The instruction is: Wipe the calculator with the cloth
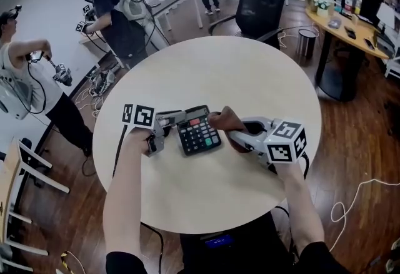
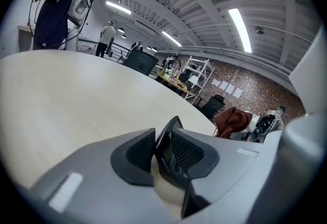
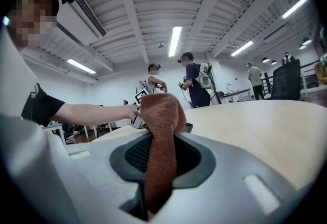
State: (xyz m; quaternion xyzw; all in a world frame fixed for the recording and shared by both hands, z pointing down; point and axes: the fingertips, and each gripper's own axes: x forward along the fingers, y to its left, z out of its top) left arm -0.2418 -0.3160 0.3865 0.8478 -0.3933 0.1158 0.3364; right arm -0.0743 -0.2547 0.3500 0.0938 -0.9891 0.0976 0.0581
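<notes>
A dark calculator [image 1: 197, 130] with coloured keys lies on the round pale table [image 1: 219, 72], a little in front of its middle. My left gripper [image 1: 172, 121] comes in from the left and is shut on the calculator's left edge; in the left gripper view that thin dark edge [image 2: 167, 152] stands clamped between the pads. My right gripper [image 1: 236, 137] is shut on a brown cloth [image 1: 226, 121], which bunches above the jaws and rests at the calculator's right side. The right gripper view shows the cloth [image 3: 161, 136] pinched upright, with a corner of the calculator [image 3: 187, 127] just behind it.
A black office chair [image 1: 259, 7] stands beyond the table's far edge, with a bin [image 1: 306, 41] beside it. A cluttered wooden desk [image 1: 344, 25] is at the far right. Two people with grippers [image 1: 106, 4] [image 1: 19, 72] stand at the left. A white cable [image 1: 350, 204] lies on the floor.
</notes>
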